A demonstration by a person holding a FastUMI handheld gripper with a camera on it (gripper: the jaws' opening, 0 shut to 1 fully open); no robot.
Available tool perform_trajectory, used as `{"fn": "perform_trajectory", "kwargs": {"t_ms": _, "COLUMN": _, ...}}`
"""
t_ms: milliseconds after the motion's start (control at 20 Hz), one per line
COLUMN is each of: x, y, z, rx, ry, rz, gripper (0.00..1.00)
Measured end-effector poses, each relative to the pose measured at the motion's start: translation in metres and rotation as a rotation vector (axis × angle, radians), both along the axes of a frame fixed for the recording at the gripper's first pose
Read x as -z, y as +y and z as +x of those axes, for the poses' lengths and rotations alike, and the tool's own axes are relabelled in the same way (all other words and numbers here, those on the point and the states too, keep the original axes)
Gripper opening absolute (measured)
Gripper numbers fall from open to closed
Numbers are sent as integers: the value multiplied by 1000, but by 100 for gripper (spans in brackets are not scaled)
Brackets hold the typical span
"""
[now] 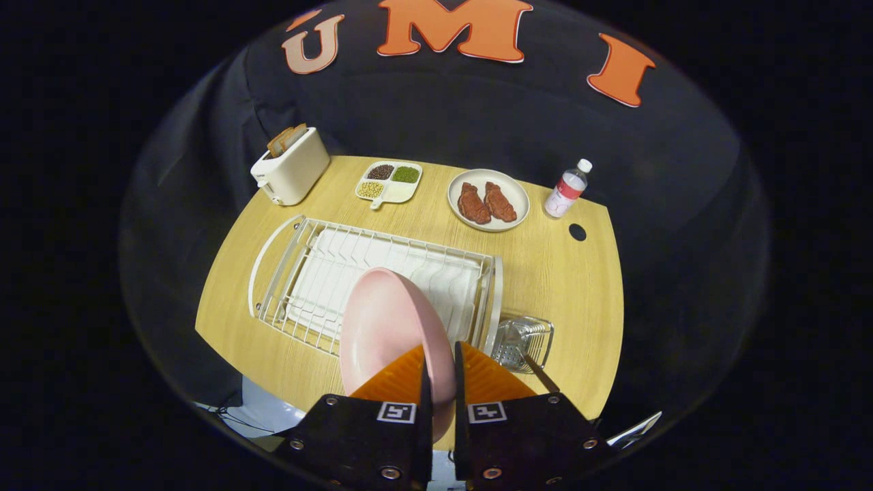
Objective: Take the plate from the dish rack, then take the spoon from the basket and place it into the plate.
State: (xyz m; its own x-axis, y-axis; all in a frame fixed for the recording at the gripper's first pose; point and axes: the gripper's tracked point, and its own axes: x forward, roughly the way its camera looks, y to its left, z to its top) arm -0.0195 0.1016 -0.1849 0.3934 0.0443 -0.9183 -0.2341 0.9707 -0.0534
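A pink plate stands on edge between my fingers, its rim pinched by my gripper, which is shut on it. The plate hangs above the near end of the white wire dish rack, which lies on the wooden table. Just right of the rack's near corner sits a small metal mesh basket. A dark spoon handle sticks out of the basket toward me, close to my right finger. The spoon's bowl is hidden inside the basket.
Behind the rack stand a white toaster with bread, a divided tray of beans, a white plate with two pieces of meat and a small water bottle. A round hole marks the table right of the rack.
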Motion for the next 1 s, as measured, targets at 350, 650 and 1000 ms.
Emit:
{"fn": "perform_trajectory", "kwargs": {"t_ms": 350, "x": 47, "y": 3, "z": -66, "rx": 47, "ry": 102, "rz": 166, "gripper": 14}}
{"fn": "perform_trajectory", "kwargs": {"t_ms": 650, "x": 72, "y": -9, "z": -100, "rx": 76, "ry": 129, "rz": 180, "gripper": 13}}
{"fn": "perform_trajectory", "kwargs": {"t_ms": 1000, "x": 108, "y": -25, "z": -121, "rx": 89, "ry": 151, "rz": 116, "gripper": 14}}
